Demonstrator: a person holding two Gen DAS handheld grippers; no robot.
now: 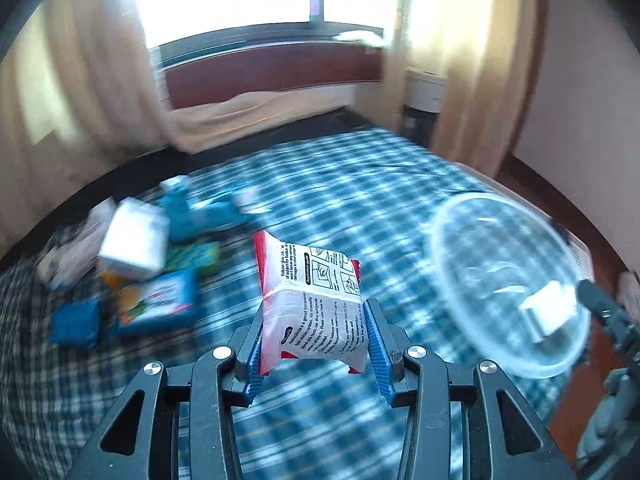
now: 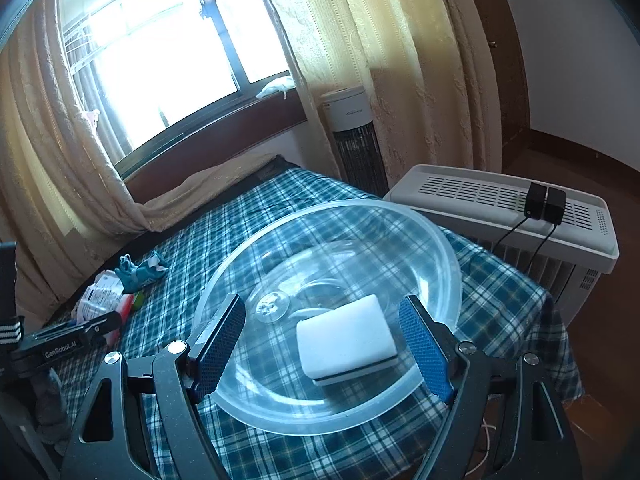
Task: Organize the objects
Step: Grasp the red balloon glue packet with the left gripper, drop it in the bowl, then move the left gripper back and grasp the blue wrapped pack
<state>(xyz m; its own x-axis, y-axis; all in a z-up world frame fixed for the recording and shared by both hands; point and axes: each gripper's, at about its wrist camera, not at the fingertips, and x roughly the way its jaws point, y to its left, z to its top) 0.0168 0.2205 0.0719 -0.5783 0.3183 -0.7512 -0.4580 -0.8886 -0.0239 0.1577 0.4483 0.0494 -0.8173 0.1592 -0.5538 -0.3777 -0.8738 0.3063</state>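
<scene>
A: What do we have in the left hand-held gripper (image 1: 316,344)?
B: We've clamped the red-and-white packet (image 1: 310,300), lifted above the plaid tabletop (image 1: 360,184).
A: And the right hand-held gripper (image 2: 322,344)?
B: Released, jaws wide, holding nothing, at the near rim of the clear bowl (image 2: 448,248). Our white sponge (image 2: 348,334) lies inside it.

One bowl (image 2: 440,248) – one sponge (image 2: 344,332) (white) – one packet (image 1: 316,300).

My left gripper (image 1: 316,344) and right gripper (image 2: 320,344) look alike: black skeletal linkages with cut-out windows, silver round screws at the pivots, and blue ribbed pads (image 2: 426,350) lining the fingers.
</scene>
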